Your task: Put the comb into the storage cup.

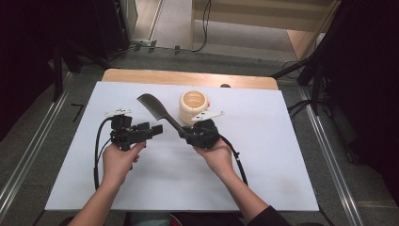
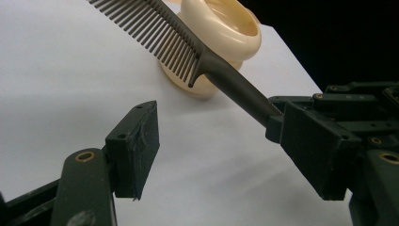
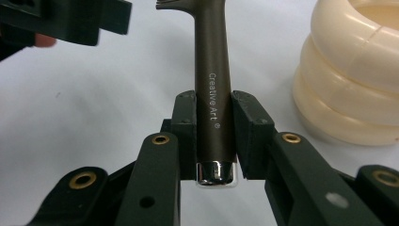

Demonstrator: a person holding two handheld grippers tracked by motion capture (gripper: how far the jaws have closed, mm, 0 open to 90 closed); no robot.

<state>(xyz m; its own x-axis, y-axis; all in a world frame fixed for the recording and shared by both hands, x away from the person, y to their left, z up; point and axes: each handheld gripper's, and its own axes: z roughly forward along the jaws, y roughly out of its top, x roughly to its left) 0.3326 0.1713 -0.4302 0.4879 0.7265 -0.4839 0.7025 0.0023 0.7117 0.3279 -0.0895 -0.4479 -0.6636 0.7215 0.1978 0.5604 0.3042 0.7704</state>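
My left gripper [image 1: 153, 130] hangs with its jaws wide apart and nothing between them, just left of the comb [image 1: 157, 109]. The comb is dark brown with fine teeth and a chrome end cap, slanting above the white table [image 1: 282, 179] beside the cream ringed holder [image 1: 193, 106]. My right gripper [image 3: 214, 127] clamps its handle, lettered "Creative Art".

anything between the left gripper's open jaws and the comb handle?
No. In the left gripper view only bare white table separates the left gripper from the comb, which the right gripper clamps by its handle.
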